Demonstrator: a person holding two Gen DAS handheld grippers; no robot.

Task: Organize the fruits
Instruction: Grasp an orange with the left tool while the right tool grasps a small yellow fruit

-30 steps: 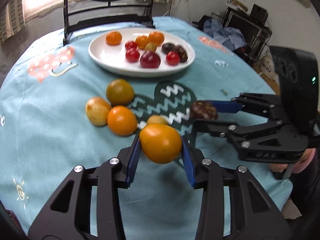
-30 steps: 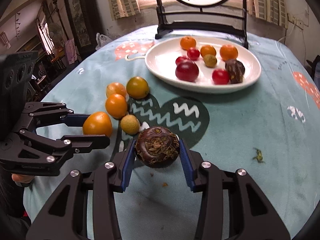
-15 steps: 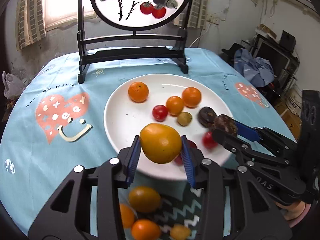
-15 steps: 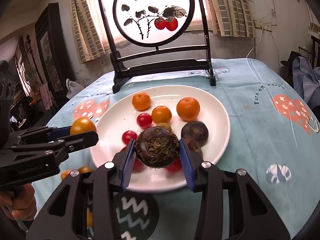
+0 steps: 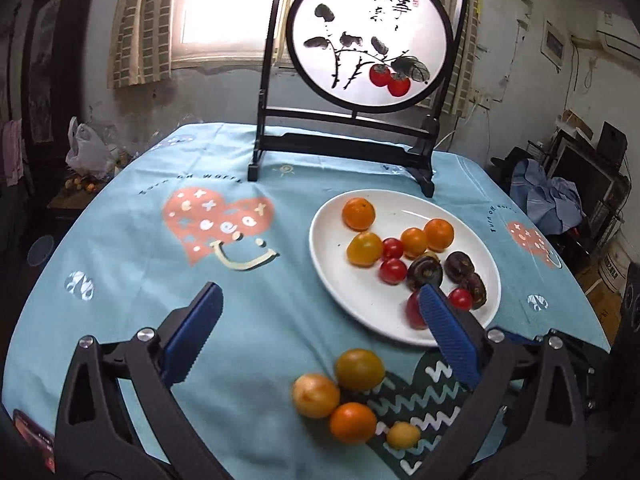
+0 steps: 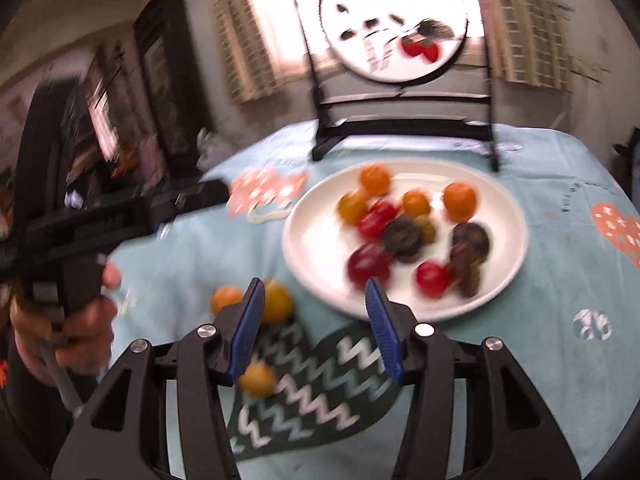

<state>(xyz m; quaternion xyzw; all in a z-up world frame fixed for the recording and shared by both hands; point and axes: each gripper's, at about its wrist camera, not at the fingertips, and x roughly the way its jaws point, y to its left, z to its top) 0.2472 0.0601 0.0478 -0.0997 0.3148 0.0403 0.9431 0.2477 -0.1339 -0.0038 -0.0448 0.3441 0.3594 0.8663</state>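
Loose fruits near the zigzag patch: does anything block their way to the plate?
Nothing visible does. The four loose fruits lie on bare cloth just short of the white plate; left gripper and right gripper are open.

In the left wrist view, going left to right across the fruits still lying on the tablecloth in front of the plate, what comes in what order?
Pale yellow-orange fruit → orange fruit → small yellow fruit. The greenish-orange one sits behind, overlapping the first two in left-right position, so I leave it out.
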